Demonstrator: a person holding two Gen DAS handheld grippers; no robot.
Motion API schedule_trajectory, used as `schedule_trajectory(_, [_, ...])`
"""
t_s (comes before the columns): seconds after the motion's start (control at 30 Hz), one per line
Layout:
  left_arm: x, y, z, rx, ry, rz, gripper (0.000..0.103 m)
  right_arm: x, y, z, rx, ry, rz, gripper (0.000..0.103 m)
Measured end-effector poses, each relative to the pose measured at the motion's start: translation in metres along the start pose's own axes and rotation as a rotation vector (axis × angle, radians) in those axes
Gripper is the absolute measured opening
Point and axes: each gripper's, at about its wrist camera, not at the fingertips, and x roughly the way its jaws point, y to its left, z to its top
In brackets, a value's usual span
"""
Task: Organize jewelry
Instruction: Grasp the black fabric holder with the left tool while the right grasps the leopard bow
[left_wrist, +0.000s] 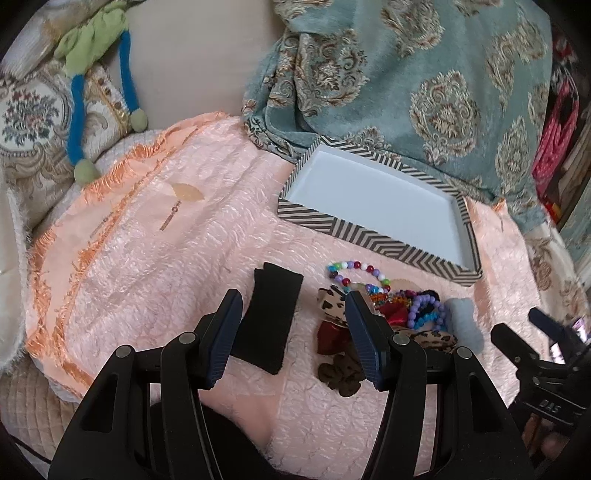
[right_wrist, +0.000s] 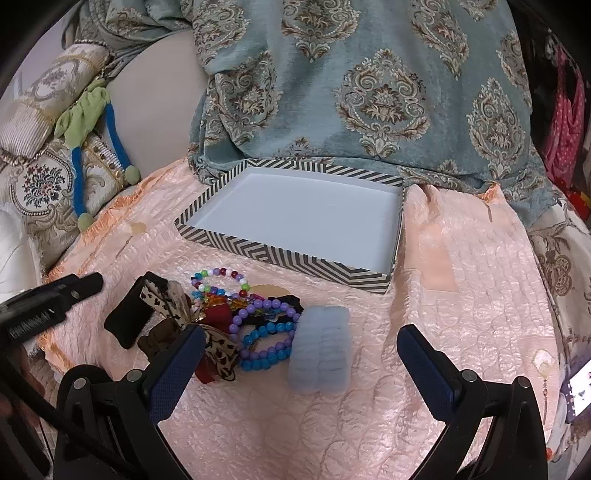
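The striped box (right_wrist: 291, 254) lies open on the pink quilted cover (right_wrist: 461, 295), its white floor bare: nothing has been put in it yet. It is shallow and looks like light card, so a nudge would probably slide it on the satiny cloth.

Just in front of the box's near wall sits the jewelry pile (right_wrist: 236, 325), a tangle of bead bracelets, bows and hair ties. At the end of the pile nearer the box's right corner stands the pale blue fuzzy band (right_wrist: 319, 350), soft and squashy, easy to pinch across its middle. At the far end from that corner lies the black velvet pad (left_wrist: 267, 321), flat and limp-looking; best taken by an edge. The blue and purple bracelets (right_wrist: 264, 343) are hard, round-beaded and likely slippery, on elastic that may drag neighbours along; pinching across the strand seems safest.

The left tool (left_wrist: 291, 336) hangs with jaws spread and empty over the pad and pile. The right tool (right_wrist: 303, 373) is likewise wide apart, holding nothing, above the fuzzy band.
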Motion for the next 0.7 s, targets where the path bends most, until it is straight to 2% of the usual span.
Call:
schedule_trajectory(0.07, [0.002,0.007,0.002,-0.022,0.02,-0.037,0.058,0.002,-0.003,0.001,-0.004,0.007,0.014,0.099])
schedule_trajectory(0.13, [0.005,0.015,0.004,-0.056,0.041,-0.068,0.07,0.004,-0.008,0.002,-0.001,0.016,0.024,0.095])
schedule_trajectory(0.17, [0.006,0.019,0.004,-0.066,0.037,-0.07,0.071,0.004,-0.01,0.001,0.004,0.019,0.037,0.09])
schedule_trajectory(0.2, [0.007,0.021,0.005,-0.066,0.035,-0.063,0.071,0.004,-0.012,0.001,0.009,0.024,0.074,0.085])
schedule_trajectory(0.3, [0.019,0.029,0.006,-0.043,0.072,-0.027,0.071,0.006,-0.007,-0.002,-0.008,0.044,0.152,0.082])
schedule_trajectory(0.37, [0.026,0.033,0.005,-0.027,0.093,-0.016,0.071,0.008,0.006,-0.004,-0.06,0.064,0.206,0.077])
schedule_trajectory(0.47, [0.037,0.034,0.002,0.006,0.135,-0.01,0.071,0.012,0.025,-0.007,-0.105,0.084,0.269,0.075])
schedule_trajectory(0.7, [0.066,0.033,0.001,0.063,0.179,0.007,0.072,0.034,0.072,-0.001,-0.278,0.094,0.31,0.075])
